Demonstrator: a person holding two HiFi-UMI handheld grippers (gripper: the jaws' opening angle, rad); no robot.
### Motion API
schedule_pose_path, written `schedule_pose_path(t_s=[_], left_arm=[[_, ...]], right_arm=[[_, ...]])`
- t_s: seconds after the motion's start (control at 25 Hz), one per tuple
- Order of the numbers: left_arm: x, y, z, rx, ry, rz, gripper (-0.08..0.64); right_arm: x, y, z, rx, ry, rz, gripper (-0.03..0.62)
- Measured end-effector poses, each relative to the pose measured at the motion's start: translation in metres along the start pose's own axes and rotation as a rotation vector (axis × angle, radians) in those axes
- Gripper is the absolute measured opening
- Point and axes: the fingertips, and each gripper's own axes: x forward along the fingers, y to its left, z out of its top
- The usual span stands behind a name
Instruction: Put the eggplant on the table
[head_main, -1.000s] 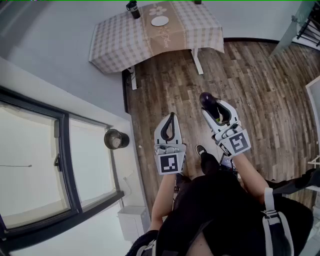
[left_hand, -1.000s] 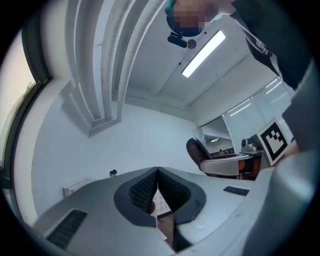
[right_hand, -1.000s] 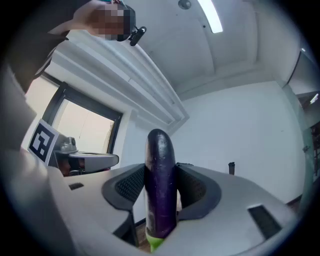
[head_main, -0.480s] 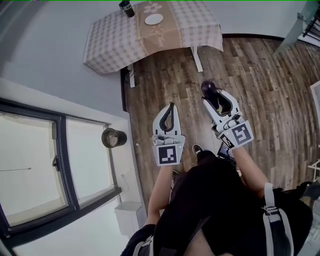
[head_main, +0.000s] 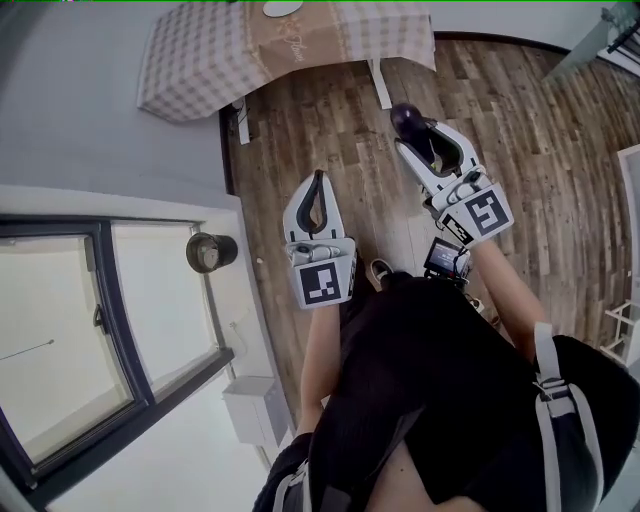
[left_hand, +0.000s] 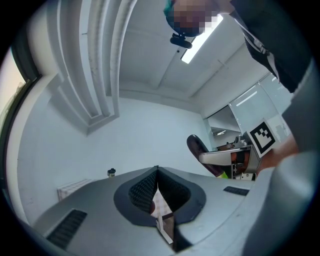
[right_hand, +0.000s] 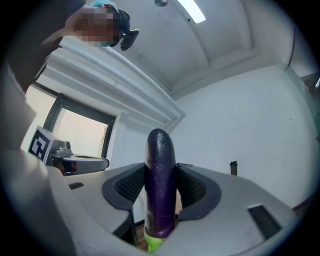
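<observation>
**Carry stage: eggplant clamped in the right gripper, table well ahead.**

The right gripper (head_main: 418, 140) has its jaws closed on the eggplant (head_main: 404, 117), with the pads pressing its dark flanks. The purple end sticks out past the jaw tips and the green stem end sits back towards the palm. The left gripper (head_main: 318, 182) has its jaws brought together on nothing and is held beside the right one, above the wooden floor (head_main: 330, 130). The table (head_main: 190, 60), under a checked cloth with a plate (head_main: 280, 8) near its middle, lies at the top of the head view, well apart from both grippers. The step in hand appears to be transport, and the placing is not yet done. The next move calls for closing the gap to the table and bringing the eggplant over a bare part of the cloth, clear of the plate. It should then be lowered until it rests there, and only then should the jaws part.
</observation>
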Motion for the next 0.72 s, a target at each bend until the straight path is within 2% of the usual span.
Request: schedule_pose_path(t_s=[0.16,0.4,0.72], left_arm=[[0.028,0.021,-0.022,0.024,0.021,-0.008,-0.011],[0.108,0.060,-0.050,-0.022,0.003,-0.044,-0.011],[0.244,0.109,-0.040,-0.064,-0.052,-0.072,-0.011]], right_arm=[[0.035,-0.026,-0.013,-0.020,0.005,-0.003,0.202],[0.104,-0.066,-0.026,-0.065,0.012,-0.014,0.202],[0.211,-0.147,-0.015,-0.104,0.058,-0.032,0.202]])
